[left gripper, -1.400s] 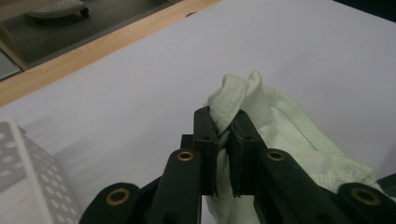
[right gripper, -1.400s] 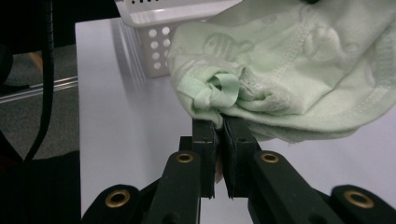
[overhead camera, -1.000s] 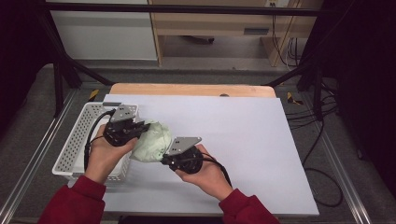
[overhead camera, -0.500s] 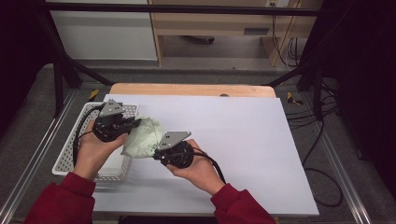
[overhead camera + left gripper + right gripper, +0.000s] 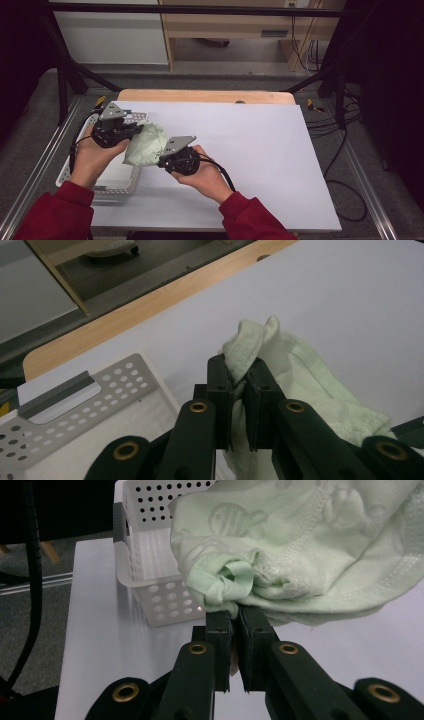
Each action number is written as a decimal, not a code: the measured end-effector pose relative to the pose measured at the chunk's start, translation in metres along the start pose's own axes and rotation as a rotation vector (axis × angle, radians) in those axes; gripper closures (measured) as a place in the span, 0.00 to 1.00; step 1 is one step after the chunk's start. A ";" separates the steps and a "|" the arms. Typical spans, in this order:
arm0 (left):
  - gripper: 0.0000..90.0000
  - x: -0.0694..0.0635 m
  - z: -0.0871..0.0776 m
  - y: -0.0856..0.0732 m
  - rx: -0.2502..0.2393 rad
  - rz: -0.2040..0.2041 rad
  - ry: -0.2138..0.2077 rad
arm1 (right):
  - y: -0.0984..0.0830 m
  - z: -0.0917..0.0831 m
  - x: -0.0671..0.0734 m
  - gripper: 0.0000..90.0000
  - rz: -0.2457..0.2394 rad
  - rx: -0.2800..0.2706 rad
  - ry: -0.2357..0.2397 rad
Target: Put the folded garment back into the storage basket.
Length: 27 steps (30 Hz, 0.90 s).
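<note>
High view shows both grippers, left gripper (image 5: 134, 131) and right gripper (image 5: 162, 161), clamping the green cloth (image 5: 145, 145) beside (not yet inside) the white basket (image 5: 117, 184).

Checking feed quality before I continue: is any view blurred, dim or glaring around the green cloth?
High view: soft, dark at the edges, green cloth evenly lit. Left gripper view: cloth sharp, near jaws blurred. Right gripper view: cloth print crisp, white basket clear, left side in shadow; no glare.

Pale green cloth (image 5: 310, 555) with faint, perhaps bee-like prints; white perforated basket (image 5: 150, 555).
</note>
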<state>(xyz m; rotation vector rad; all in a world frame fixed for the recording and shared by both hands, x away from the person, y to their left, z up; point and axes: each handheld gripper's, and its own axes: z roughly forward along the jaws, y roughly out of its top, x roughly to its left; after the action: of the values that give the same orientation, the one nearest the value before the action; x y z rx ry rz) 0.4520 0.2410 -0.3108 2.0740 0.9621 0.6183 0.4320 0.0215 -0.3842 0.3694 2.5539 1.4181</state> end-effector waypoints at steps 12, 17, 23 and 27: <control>0.92 0.010 -0.005 0.000 0.011 -0.013 0.019 | 0.009 0.008 -0.004 0.95 -0.004 -0.002 0.015; 0.92 0.018 -0.010 -0.003 0.019 -0.027 0.031 | 0.015 0.010 -0.004 0.95 -0.006 -0.008 0.017; 0.92 0.024 -0.014 -0.006 0.019 -0.037 0.042 | 0.020 0.015 -0.004 0.95 -0.007 -0.010 0.023; 0.92 0.029 -0.017 -0.009 0.022 -0.048 0.050 | 0.025 0.021 -0.005 0.95 -0.007 -0.015 0.028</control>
<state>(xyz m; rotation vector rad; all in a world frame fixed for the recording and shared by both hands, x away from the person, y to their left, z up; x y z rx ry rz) 0.4544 0.2752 -0.3042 2.0571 1.0484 0.6404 0.4462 0.0492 -0.3738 0.3408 2.5623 1.4493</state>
